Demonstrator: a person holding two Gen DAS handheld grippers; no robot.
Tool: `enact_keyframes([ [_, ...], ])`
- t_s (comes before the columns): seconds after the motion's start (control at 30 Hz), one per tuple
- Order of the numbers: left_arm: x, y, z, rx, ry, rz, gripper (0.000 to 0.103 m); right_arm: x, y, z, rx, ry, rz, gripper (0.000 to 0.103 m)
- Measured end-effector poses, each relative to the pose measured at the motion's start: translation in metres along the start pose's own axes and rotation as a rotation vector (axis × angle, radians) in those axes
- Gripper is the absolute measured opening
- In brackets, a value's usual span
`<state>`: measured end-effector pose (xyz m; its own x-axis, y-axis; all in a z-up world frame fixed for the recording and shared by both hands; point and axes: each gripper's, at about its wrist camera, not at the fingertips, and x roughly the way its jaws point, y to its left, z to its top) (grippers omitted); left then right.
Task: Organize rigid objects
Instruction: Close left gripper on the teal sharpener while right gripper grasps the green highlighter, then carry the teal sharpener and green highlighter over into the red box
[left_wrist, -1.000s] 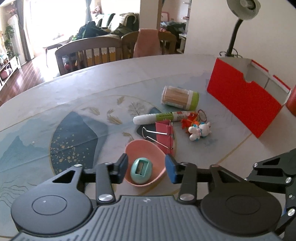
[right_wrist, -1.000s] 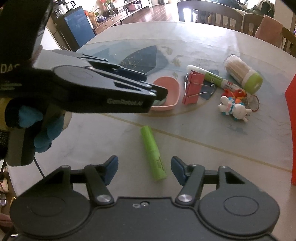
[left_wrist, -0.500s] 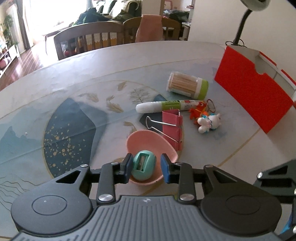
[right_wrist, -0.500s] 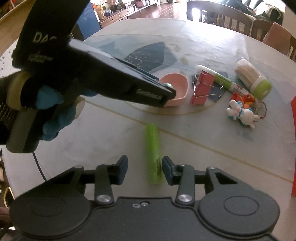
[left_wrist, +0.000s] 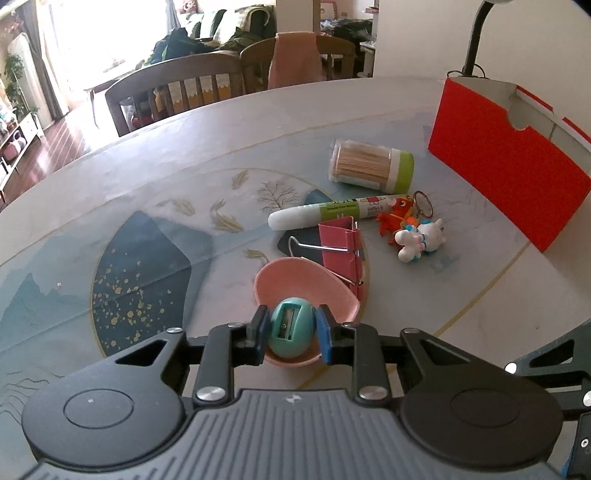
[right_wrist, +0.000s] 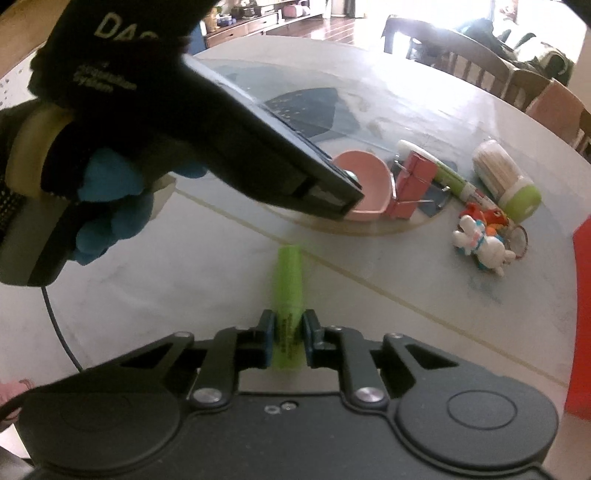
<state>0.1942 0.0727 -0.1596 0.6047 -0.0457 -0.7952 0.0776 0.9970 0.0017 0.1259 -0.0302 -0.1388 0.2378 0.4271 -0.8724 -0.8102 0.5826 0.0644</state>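
Observation:
In the left wrist view, a teal egg-shaped pencil sharpener (left_wrist: 291, 332) sits at the near end of a pink oval dish (left_wrist: 295, 280). My left gripper (left_wrist: 290, 326) straddles it with its jaws closing, and both blue pads touch its sides. In the right wrist view, a green highlighter (right_wrist: 290, 273) lies on the table pointing away. My right gripper (right_wrist: 289, 328) is shut on its near end. A hand in a blue glove (right_wrist: 110, 206) holds the left gripper body (right_wrist: 258, 147), which reaches down into the pink dish (right_wrist: 365, 173).
Beyond the dish lie a pink binder clip (left_wrist: 341, 251), a white-and-green marker (left_wrist: 332, 212), a toothpick jar (left_wrist: 369, 166) and a toy keychain (left_wrist: 421, 240). A red open box (left_wrist: 506, 166) stands at the right. Chairs (left_wrist: 177, 92) line the table's far edge.
Both grippers closed in: the left jaws narrowed onto the teal sharpener, and the right jaws came shut on the green highlighter, which now points straight away.

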Motion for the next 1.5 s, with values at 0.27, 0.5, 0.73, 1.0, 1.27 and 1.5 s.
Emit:
enact_keyframes([
  [0.27, -0.004, 0.007, -0.001, -0.076, 0.005, -0.038, 0.026, -0.015, -0.035, -0.008, 0.232, -0.008, 0.069, 0.014],
  [0.5, -0.017, 0.004, 0.000, -0.109, -0.007, -0.069, 0.026, -0.049, -0.056, -0.019, 0.340, -0.062, 0.056, 0.015],
  [0.73, -0.033, -0.001, 0.005, -0.148, -0.025, -0.082, 0.025, -0.080, -0.080, -0.027, 0.411, -0.116, 0.036, 0.015],
  [1.0, -0.062, -0.020, 0.022, -0.170, -0.044, -0.119, 0.025, -0.119, -0.110, -0.031, 0.475, -0.169, 0.011, 0.015],
  [1.27, -0.088, -0.056, 0.046, -0.155, -0.076, -0.161, 0.025, -0.148, -0.147, -0.037, 0.509, -0.231, -0.039, 0.015],
  [1.5, -0.093, -0.093, 0.069, -0.134, -0.098, -0.182, 0.025, -0.171, -0.181, -0.044, 0.505, -0.279, -0.058, 0.015],
])
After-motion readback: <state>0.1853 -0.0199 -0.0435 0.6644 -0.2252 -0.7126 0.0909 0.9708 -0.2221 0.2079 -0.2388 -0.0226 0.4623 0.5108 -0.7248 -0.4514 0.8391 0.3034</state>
